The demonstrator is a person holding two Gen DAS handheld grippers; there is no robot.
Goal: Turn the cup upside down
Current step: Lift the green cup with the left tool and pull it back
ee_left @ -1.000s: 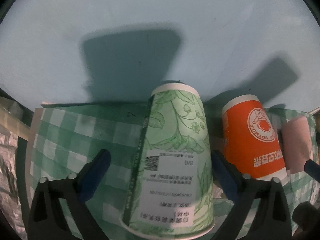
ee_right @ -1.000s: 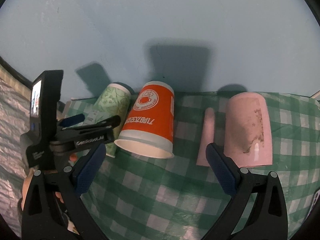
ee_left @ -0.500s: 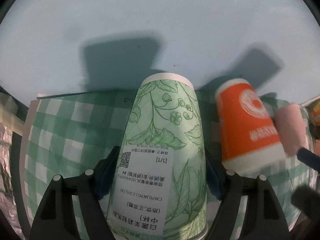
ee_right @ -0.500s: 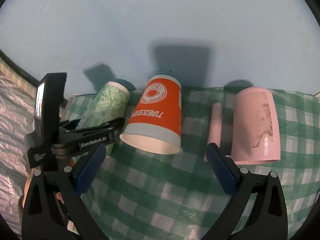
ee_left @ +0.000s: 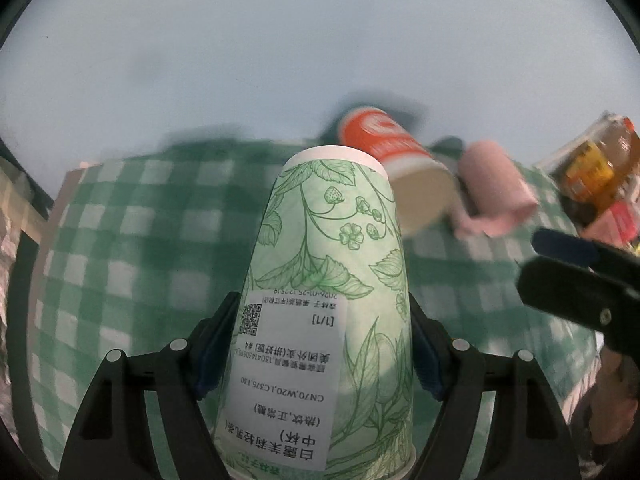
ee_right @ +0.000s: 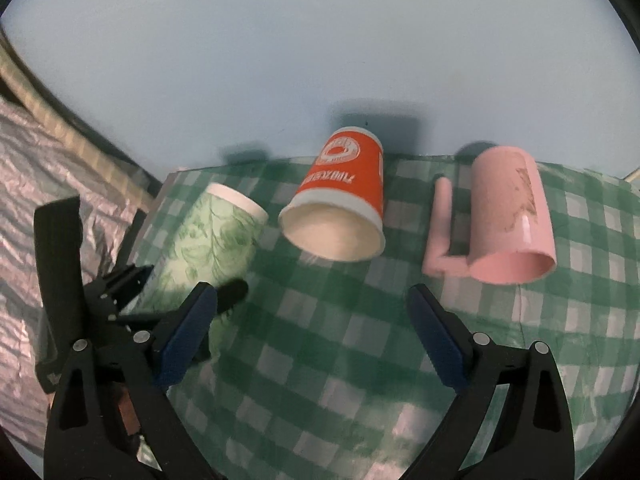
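My left gripper (ee_left: 316, 356) is shut on a green leaf-print paper cup (ee_left: 328, 280), base pointing away from the camera, held tilted above the green checked cloth (ee_left: 132, 248). The cup (ee_right: 212, 244) and left gripper (ee_right: 120, 292) also show in the right wrist view. An orange paper cup (ee_right: 344, 196) lies on its side, mouth towards the camera. A pink mug (ee_right: 508, 216) lies on its side to its right. My right gripper (ee_right: 312, 340) is open and empty above the cloth, in front of the orange cup.
A pale blue wall stands right behind the cloth (ee_right: 320, 360). Crinkled foil (ee_right: 36, 208) covers the surface at the left. Bottles and packets (ee_left: 596, 168) stand at the far right.
My left gripper closed on the green cup and lifted it, tilting it towards me. My right gripper drew back and rose, and looks down more on the orange cup and pink mug.
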